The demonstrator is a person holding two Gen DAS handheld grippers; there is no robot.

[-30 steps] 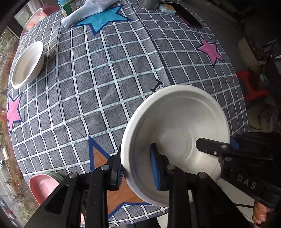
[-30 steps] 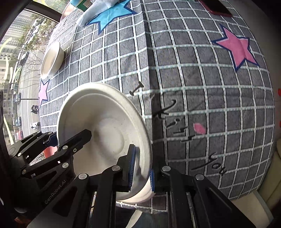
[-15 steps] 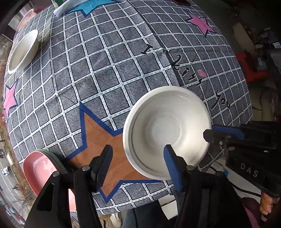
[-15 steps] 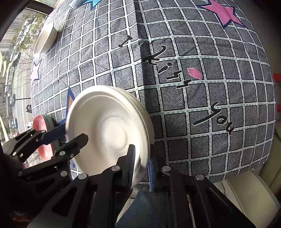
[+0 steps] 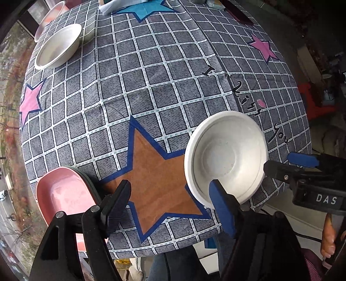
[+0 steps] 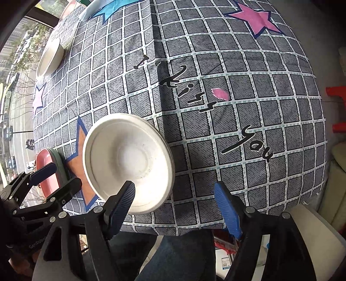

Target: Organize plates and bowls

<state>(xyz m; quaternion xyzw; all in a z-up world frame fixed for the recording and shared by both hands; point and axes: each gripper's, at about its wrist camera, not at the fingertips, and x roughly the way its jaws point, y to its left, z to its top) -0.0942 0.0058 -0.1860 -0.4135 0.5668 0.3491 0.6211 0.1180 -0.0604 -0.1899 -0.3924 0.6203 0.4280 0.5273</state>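
Note:
A white paper bowl (image 5: 225, 157) sits on the chequered tablecloth near the table's front edge, beside the orange star; it also shows in the right wrist view (image 6: 127, 164). My left gripper (image 5: 170, 203) is open and empty, just in front of the star, with the bowl at its right finger. My right gripper (image 6: 175, 201) is open and empty, just right of the bowl. A second white bowl (image 5: 57, 46) sits at the far left. Stacked pink plates (image 5: 62, 192) lie at the front left edge.
The tablecloth (image 5: 151, 86) has stars and black lettering. A pale cloth (image 5: 121, 5) and other items lie at the far edge. A pink-rimmed dish (image 5: 48, 18) sits at the far left corner. A red stool (image 6: 337, 95) stands beyond the table's right side.
Both grippers held the white bowl's rim a second ago. The left opened first, then the right; the bowl now rests on the table and both grippers have drawn back.

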